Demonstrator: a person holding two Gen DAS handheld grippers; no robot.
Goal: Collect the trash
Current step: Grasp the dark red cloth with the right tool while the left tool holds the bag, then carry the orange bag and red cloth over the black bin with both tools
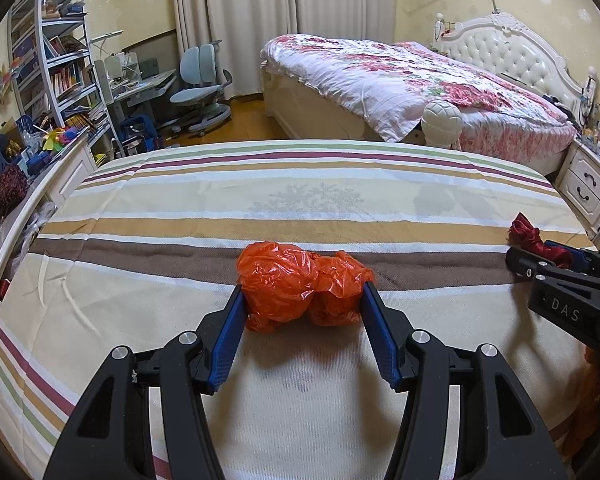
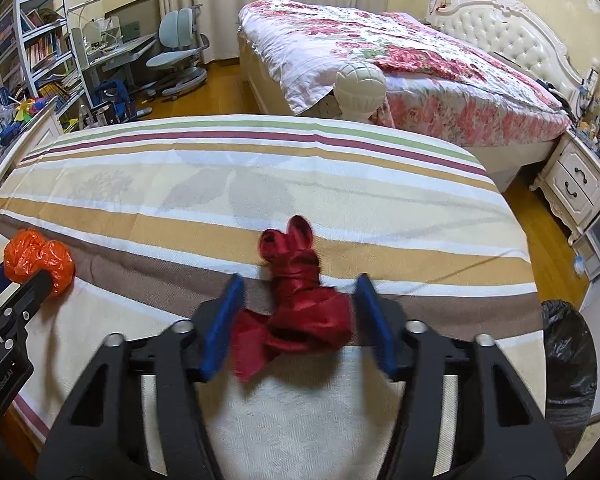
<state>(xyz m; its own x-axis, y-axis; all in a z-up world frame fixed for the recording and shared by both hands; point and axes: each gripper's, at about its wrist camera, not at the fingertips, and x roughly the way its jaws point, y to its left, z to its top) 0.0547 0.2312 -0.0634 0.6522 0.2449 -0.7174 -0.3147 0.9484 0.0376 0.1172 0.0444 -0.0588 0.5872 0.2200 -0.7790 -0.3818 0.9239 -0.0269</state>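
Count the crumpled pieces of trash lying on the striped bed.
2. The orange plastic bag sits between the left gripper pads; the dark red wad lies between the right gripper fingers. Others may lie out of view.

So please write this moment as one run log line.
left gripper: shut on orange bag | right gripper: around red cloth, unclamped | striped bed

You have two pieces of trash on the striped bed. A crumpled orange plastic bag (image 1: 304,286) bunched into two lumps lies on the brown stripe, midway across the bed. A dark red, shiny wad (image 2: 300,304), twisted and knotted with loose flaps, lies on the same stripe nearer the bed's right edge.
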